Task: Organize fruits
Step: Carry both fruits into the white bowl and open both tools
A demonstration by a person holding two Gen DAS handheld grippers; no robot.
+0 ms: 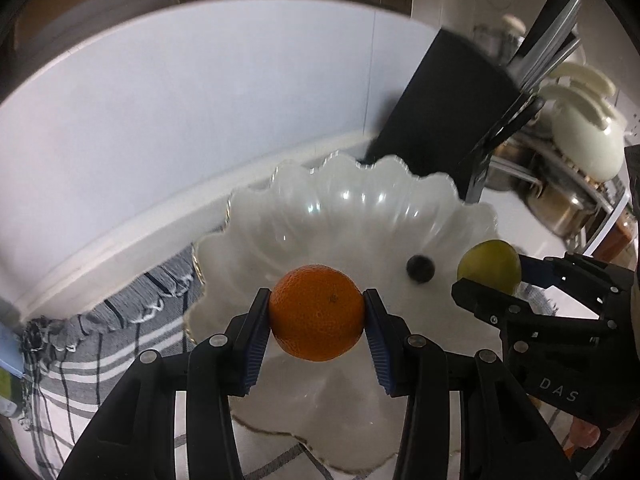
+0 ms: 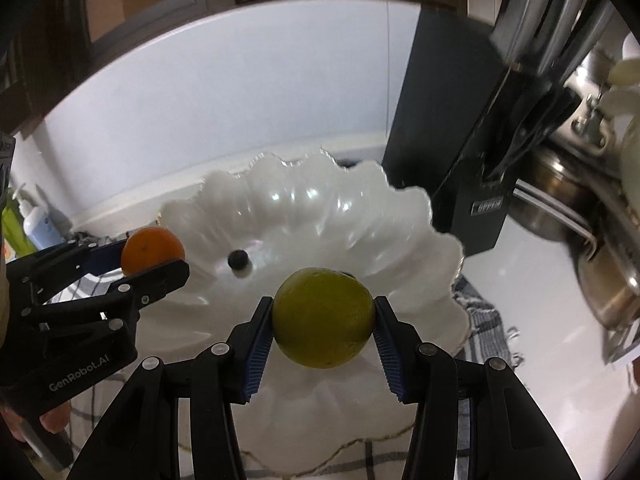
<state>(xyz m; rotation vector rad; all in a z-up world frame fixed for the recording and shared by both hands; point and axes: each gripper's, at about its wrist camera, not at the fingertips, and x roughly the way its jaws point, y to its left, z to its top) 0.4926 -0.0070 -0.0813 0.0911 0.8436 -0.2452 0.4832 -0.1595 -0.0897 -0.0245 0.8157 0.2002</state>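
Over the scalloped white bowl (image 1: 400, 200), the left gripper (image 1: 317, 314) clamps an orange (image 1: 316, 312) and the right gripper (image 2: 324, 318) a green citrus fruit (image 2: 324, 316) — both firm, round, likely to roll — pinched at their widest girth, beside a small dark berry (image 2: 238, 260).

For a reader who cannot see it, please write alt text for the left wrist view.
The left gripper holds an orange above a white scalloped bowl containing one small dark fruit. At right, the right gripper holds a green fruit.
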